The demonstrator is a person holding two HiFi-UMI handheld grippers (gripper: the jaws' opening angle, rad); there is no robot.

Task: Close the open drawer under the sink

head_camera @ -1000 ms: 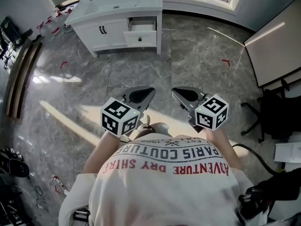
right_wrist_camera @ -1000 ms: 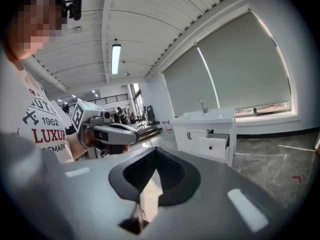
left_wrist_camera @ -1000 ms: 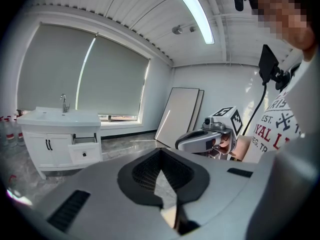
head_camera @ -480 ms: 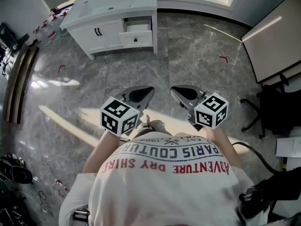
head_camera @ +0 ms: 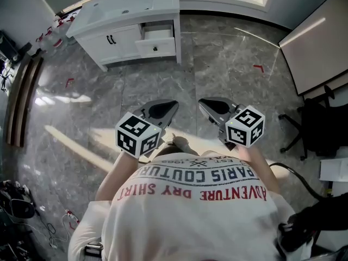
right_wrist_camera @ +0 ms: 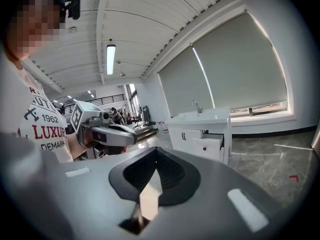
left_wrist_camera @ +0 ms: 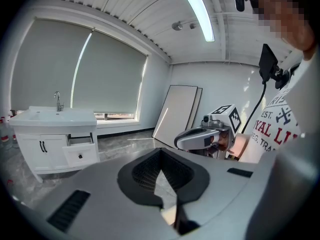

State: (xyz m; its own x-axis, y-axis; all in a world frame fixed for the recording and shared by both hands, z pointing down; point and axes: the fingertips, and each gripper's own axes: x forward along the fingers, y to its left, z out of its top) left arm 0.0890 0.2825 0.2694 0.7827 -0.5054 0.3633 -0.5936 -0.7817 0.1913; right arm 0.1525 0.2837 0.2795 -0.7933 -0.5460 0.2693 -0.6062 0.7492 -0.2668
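While left claw (head_camera: 171, 106) and right claw (head_camera: 205, 105) are closed, boxy white drawer (head_camera: 156, 47) open

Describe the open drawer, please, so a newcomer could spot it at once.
Find the white sink cabinet by the window wall. The drawer sits at its right end, beside two closed doors. It alone juts out, with a round dark knob.
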